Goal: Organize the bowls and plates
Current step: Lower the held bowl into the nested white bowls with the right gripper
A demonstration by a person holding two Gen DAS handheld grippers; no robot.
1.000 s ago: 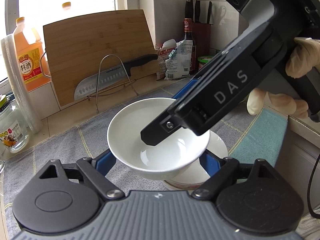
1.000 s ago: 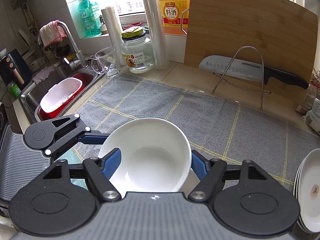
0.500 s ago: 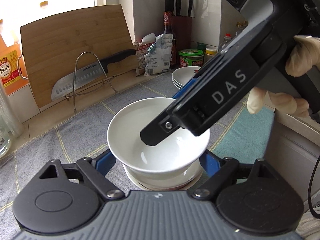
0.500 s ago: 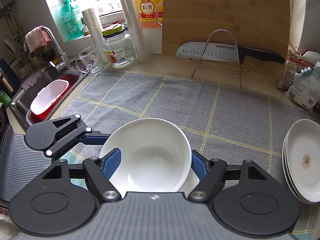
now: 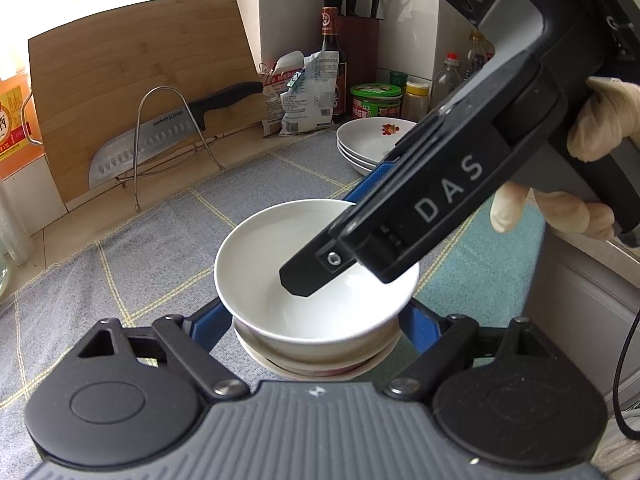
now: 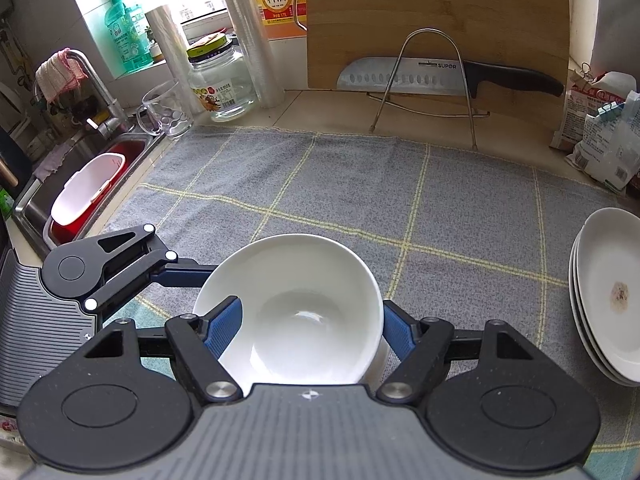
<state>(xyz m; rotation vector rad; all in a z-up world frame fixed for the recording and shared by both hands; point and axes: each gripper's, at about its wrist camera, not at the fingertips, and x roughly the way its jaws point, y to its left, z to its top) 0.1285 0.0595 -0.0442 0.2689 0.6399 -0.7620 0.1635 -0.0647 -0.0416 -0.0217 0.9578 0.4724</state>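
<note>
A white bowl (image 5: 280, 264) (image 6: 288, 280) is held from two sides at once. My left gripper (image 5: 314, 320) is shut on it, one blue finger against each side below the rim. My right gripper (image 6: 310, 324) is shut on it too, crossing over it from the right in the left wrist view. The bowl rests in, or just above, a short stack of bowls (image 5: 312, 364); contact is hidden. In the right wrist view the left gripper's finger (image 6: 180, 270) reaches the bowl's left side. A stack of white plates (image 5: 372, 140) (image 6: 612, 292) stands on the right.
A grey checked cloth (image 6: 360, 184) covers the counter. Behind it stand a bamboo cutting board (image 6: 436, 20), a knife (image 6: 440, 76) on a wire rack, a glass jar (image 6: 220, 84) and a glass mug (image 6: 164, 110). The sink (image 6: 88, 188) lies at left; bags and bottles (image 5: 312, 92) at back right.
Both grippers moved together with the bowl, sinking and swinging towards the plate side. The bowl has come down onto the stack beneath it. The plate stack has come into view.
</note>
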